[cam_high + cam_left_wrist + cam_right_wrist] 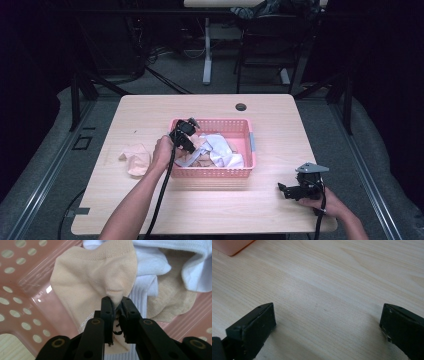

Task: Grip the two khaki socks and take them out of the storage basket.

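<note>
faint "nologica"-like print on pinched beige sock (92, 287)

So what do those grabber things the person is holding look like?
Both are black. The left gripper has two flat black jaws with round brass-coloured rivets. The right gripper carries a grey three-cornered plate on top. A black cable trails from each. The person's forearms are bare, no sleeves showing.

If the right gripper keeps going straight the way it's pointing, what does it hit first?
Probably bare table: the right gripper, jaws wide open, looks low along the wood. Farther along that line sits a corner of the pink basket, though depth is hard to judge.
</note>
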{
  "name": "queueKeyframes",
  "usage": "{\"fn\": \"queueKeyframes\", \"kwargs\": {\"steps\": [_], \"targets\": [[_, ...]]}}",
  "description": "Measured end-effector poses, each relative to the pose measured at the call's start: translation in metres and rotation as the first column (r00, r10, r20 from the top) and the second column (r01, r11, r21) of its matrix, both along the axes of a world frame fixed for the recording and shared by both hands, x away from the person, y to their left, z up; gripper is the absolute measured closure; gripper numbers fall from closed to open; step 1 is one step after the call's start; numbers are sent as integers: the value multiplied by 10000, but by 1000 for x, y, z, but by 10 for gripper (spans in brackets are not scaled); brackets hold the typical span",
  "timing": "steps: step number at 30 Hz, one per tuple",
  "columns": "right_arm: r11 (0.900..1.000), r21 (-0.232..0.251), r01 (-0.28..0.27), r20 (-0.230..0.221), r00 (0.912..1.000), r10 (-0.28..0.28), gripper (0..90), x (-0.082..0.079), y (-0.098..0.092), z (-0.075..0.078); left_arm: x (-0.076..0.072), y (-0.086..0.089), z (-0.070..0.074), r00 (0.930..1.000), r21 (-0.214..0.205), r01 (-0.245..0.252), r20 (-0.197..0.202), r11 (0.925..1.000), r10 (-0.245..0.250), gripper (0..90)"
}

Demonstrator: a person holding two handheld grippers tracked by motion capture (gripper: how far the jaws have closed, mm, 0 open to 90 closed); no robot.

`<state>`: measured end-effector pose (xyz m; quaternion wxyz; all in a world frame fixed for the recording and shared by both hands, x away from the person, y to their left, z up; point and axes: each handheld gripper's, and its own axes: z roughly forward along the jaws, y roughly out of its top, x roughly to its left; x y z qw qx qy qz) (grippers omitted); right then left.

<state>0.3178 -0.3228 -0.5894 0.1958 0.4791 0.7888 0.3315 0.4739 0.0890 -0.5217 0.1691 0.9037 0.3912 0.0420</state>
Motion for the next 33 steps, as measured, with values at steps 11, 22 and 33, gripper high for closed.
{"fn": "queueKeyframes", "kwargs": {"steps": [11,22,33], "targets": [[10000,7,-58,-11,10000,58,0,1,0,0,-5,10,19,9988,-289,-46,489,9996,60,851],[9998,-58,-204,-19,9998,204,0,2,-1,0,-15,20,64,9903,-612,204,1385,9979,-117,850],[9997,-66,-216,-21,9998,216,0,2,-1,0,-24,28,89,9842,-736,191,1771,9971,-57,848]]}}
